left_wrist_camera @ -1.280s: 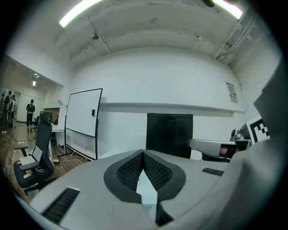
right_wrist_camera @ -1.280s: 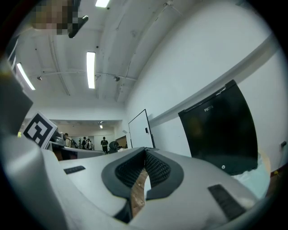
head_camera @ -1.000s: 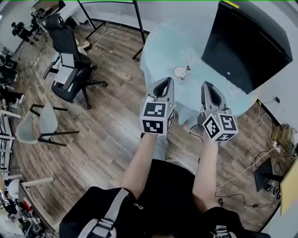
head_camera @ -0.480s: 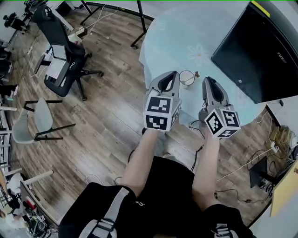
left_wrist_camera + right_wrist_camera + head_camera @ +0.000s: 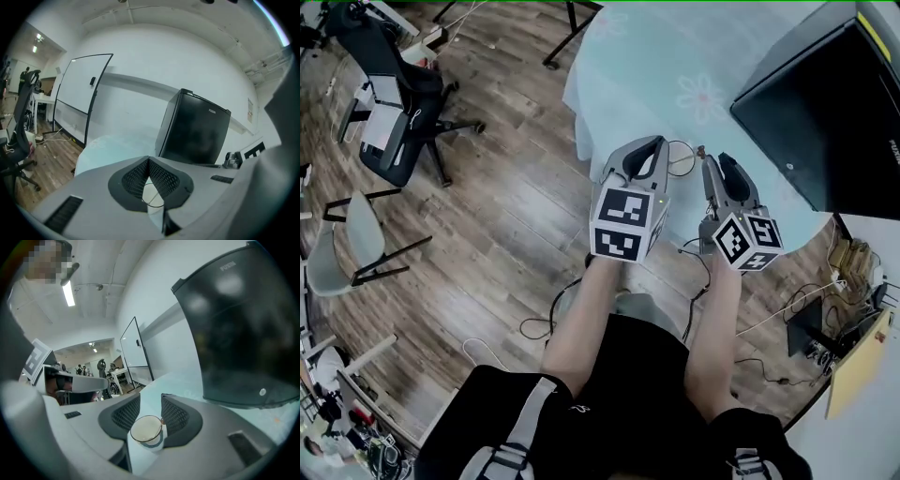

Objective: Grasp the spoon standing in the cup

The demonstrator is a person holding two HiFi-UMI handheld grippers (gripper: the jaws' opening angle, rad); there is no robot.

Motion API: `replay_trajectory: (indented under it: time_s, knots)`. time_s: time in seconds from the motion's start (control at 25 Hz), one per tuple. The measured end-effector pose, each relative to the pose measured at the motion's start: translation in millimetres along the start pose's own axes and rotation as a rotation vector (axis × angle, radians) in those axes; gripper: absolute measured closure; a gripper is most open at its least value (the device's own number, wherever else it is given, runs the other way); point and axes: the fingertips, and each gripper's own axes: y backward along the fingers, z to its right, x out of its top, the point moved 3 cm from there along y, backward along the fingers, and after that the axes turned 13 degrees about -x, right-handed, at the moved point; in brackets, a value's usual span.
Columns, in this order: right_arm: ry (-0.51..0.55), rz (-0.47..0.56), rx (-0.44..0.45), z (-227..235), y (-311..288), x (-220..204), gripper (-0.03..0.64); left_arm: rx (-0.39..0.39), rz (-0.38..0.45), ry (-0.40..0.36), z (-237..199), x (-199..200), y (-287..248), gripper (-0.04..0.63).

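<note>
Closely left of the cup (image 5: 682,161), the left gripper (image 5: 649,155) hovers with its tips pressed together and nothing pinched. It sits so near the cup's side that a small drift could nudge the cup along the desk (image 5: 647,66).

Inside the cup the spoon (image 5: 158,423) leans against the far rim, a thin handle with little of it standing above the edge. The cup itself stands close to the desk's near edge, so a shove toward the person could, in my judgement, send it off.

Just right of the cup, the right gripper (image 5: 719,169) has its jaws opening wide. The cup shows in the gap between them, with neither pad pressing on it. Spread that far, the jaws could close on the rim instead of the handle, or tip the cup. A glancing touch might also spin the spoon round the rim, out of reach.
</note>
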Motion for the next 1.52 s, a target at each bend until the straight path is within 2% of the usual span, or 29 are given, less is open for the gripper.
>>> replay_trajectory:
  time_s: [0.08,0.2,0.52,0.6,0.76,1.12,1.24,1.52]
  knots:
    - [-0.008,-0.026,-0.008,2.1,-10.4,-10.4,0.472,-0.015,0.002,0.026,-4.5,-1.4,-5.4,0.59]
    - [-0.017,-0.059,-0.019,7.6,-21.0,-24.2,0.472,-0.033,-0.016,0.023,-5.5,-8.0,-14.5,0.59]
    - [-0.04,-0.133,-0.026,15.5,-54.9,-49.6,0.474,-0.019,-0.08,0.075,-33.1,-30.2,-36.0,0.591]
    - [-0.043,-0.136,-0.024,15.4,-58.2,-51.0,0.519,-0.021,-0.09,0.076,-35.8,-31.2,-39.7,0.59]
    - [-0.061,-0.133,-0.006,10.6,-59.5,-51.0,0.561,-0.012,-0.091,0.081,-41.0,-28.9,-41.5,0.591]
    - [-0.053,-0.056,0.029,2.9,-49.0,-15.0,0.566,-0.025,-0.039,0.043,-37.2,-1.3,-43.6,0.59]
    - [-0.021,-0.029,0.03,2.0,-43.2,0.1,0.566,-0.036,-0.022,0.024,-33.5,9.6,-44.0,0.59]
    - [0.042,0.053,0.045,-4.0,-31.4,46.5,0.566,-0.067,0.054,-0.049,-20.2,60.1,-45.2,0.59]
